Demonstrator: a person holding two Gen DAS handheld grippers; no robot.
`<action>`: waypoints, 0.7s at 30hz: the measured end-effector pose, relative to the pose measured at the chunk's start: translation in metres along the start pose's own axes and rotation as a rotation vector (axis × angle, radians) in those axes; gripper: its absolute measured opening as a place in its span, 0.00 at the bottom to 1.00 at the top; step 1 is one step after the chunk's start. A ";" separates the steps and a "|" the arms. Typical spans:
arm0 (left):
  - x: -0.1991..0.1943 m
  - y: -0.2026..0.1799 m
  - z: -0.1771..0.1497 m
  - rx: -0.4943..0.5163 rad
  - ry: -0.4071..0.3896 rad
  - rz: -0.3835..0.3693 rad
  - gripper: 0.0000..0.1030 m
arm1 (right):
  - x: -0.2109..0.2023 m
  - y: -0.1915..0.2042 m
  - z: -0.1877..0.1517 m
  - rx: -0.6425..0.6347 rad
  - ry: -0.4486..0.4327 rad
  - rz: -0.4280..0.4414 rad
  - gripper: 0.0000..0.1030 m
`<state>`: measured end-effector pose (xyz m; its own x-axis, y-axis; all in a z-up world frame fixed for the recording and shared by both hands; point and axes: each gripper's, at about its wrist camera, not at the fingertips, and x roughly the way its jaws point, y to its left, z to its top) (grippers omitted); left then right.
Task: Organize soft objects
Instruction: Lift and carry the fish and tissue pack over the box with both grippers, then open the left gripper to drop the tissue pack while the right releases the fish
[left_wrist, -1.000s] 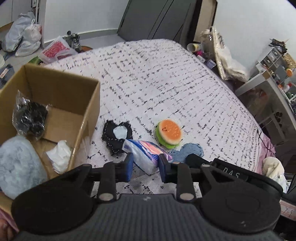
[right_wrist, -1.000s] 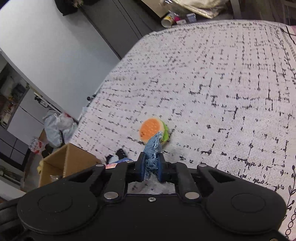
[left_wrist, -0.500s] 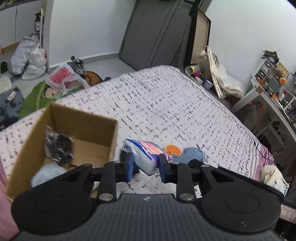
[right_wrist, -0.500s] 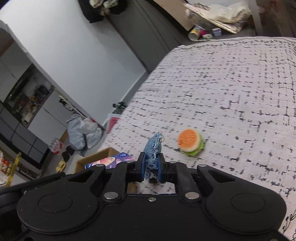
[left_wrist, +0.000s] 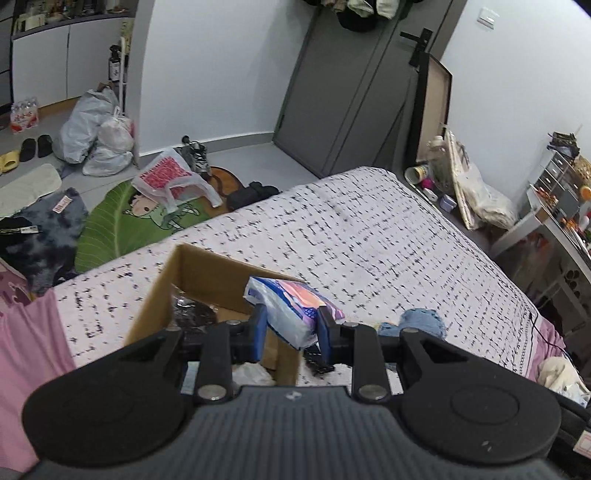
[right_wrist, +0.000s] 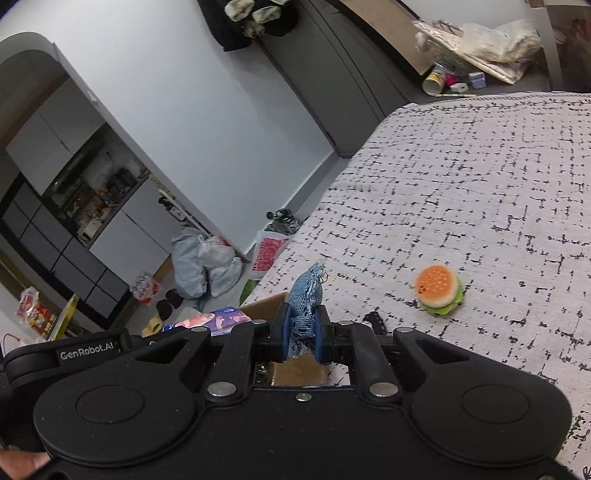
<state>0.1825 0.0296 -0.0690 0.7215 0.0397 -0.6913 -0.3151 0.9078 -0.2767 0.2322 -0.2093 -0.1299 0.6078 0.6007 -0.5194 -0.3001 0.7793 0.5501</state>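
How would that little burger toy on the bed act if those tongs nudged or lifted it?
The burger toy looks plush, so it would probably squash and feel light. It rests tilted on its rounded edge on the bedspread, so a nudge might tip it flat or roll it a little. The fuzzy fabric likely grips rather than slips.

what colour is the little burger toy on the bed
The burger toy has an orange bun over a green layer, clearest in the right wrist view.

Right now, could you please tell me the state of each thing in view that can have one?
Left gripper: shut on tissue pack, above box.
Right gripper: shut on denim piece.
Cardboard box: open, holds items.
Burger plush: lying on bed.
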 end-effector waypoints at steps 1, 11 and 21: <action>-0.001 0.003 0.001 -0.002 -0.002 0.003 0.26 | 0.000 0.002 -0.001 -0.005 0.000 0.005 0.13; -0.007 0.027 0.004 -0.022 0.005 0.027 0.26 | 0.003 0.026 -0.008 -0.057 0.005 0.057 0.13; 0.007 0.044 0.014 -0.065 0.036 -0.011 0.28 | 0.013 0.042 -0.018 -0.096 0.037 0.076 0.13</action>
<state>0.1827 0.0763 -0.0767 0.7030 0.0138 -0.7110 -0.3475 0.8790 -0.3266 0.2147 -0.1653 -0.1253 0.5537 0.6635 -0.5032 -0.4140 0.7436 0.5250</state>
